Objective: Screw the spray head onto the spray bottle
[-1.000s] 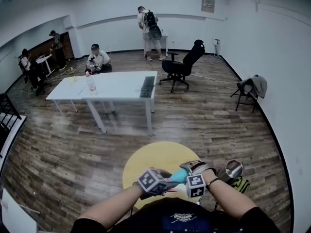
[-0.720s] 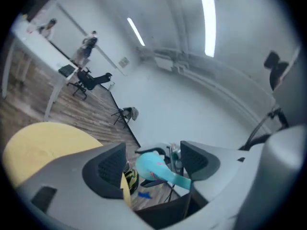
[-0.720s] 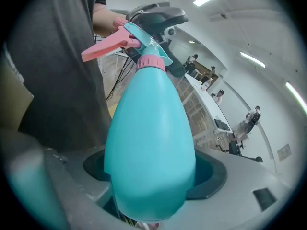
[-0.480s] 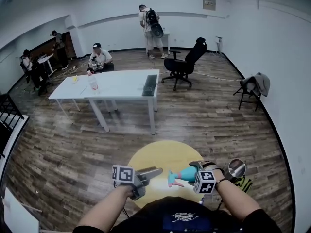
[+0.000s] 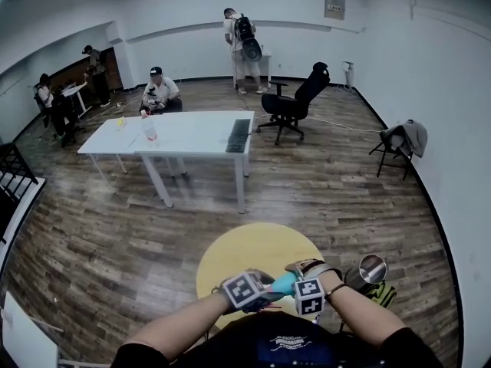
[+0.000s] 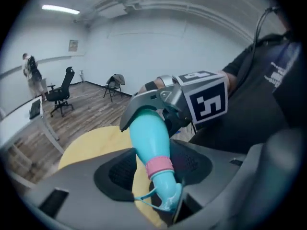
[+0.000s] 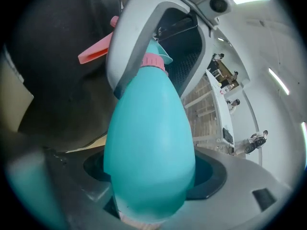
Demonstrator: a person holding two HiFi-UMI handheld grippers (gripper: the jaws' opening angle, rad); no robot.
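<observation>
A teal spray bottle (image 5: pixel 282 283) lies level between my two grippers, over the near edge of a yellow round table (image 5: pixel 253 251). My right gripper (image 7: pixel 148 200) is shut on the bottle's (image 7: pixel 148 162) fat base. A pink collar (image 6: pixel 159 167) rings the neck. The teal spray head (image 6: pixel 168 195) with its pink trigger (image 7: pixel 96 51) sits on the neck, between the jaws of my left gripper (image 6: pixel 163 202). Those jaws are closing and press on the head. In the head view the left gripper (image 5: pixel 268 289) meets the bottle from the left.
A metal cup (image 5: pixel 368 269) stands right of my right wrist. Farther off are a white table (image 5: pixel 184 133), a black office chair (image 5: pixel 295 102) and a folding chair with a garment (image 5: pixel 399 140). Several people are at the back of the room.
Half a second ago my left gripper had swung off to the left, clear of the spray head. It is now back on the head. The right gripper has kept hold of the bottle.
</observation>
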